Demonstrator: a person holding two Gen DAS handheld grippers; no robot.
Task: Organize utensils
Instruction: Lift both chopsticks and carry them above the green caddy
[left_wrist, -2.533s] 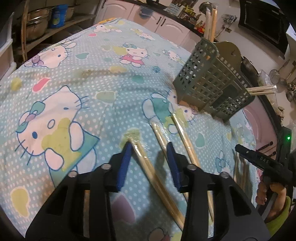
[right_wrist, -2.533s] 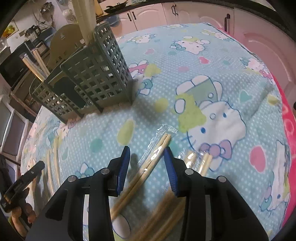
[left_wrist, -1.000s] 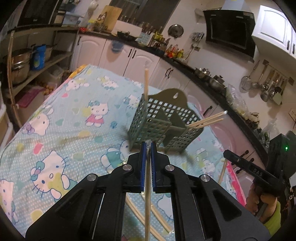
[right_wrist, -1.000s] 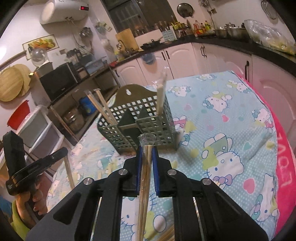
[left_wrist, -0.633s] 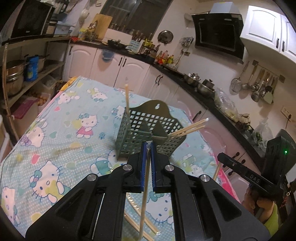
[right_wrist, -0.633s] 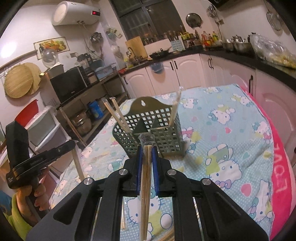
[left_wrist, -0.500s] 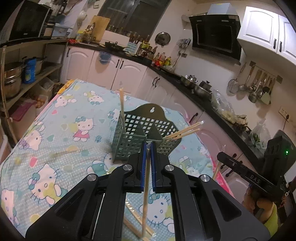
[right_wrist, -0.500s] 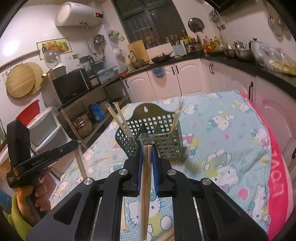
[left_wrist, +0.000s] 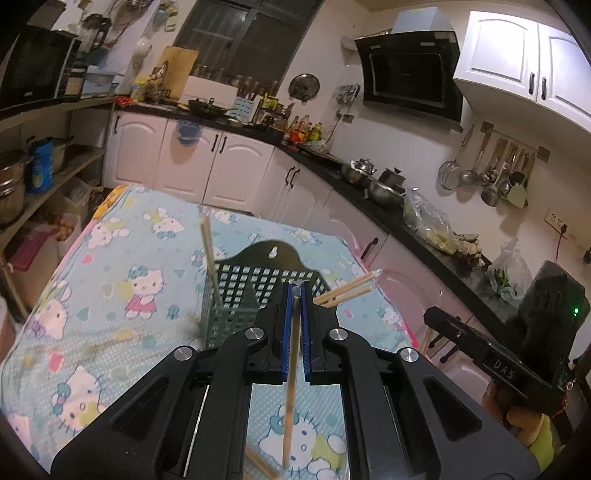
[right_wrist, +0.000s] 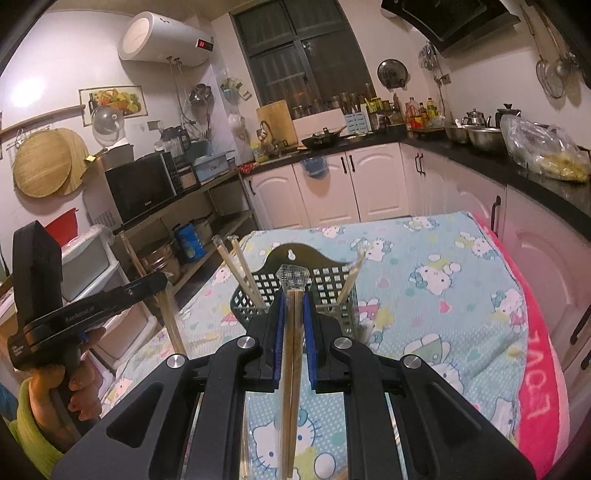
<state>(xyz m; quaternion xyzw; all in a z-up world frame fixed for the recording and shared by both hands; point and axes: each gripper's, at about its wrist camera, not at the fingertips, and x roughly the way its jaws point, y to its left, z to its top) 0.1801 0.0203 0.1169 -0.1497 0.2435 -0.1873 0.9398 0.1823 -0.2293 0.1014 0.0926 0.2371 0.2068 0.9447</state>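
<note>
Left wrist view alone shows loose chopsticks on the tablecloth; both jaws pinch wrapped chopsticks.

Beyond the jaws we see a dark window, white cabinets under a black counter, a range hood, a water heater, and a cartoon-print cloth covering the surface.

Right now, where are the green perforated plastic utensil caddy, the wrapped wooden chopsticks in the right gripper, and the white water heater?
green perforated plastic utensil caddy (left_wrist: 236, 295): left wrist view, front grid wall.
wrapped wooden chopsticks (right_wrist: 291, 354): right wrist view, shaft between the pads.
white water heater (right_wrist: 162, 38): right wrist view, tank body.
</note>
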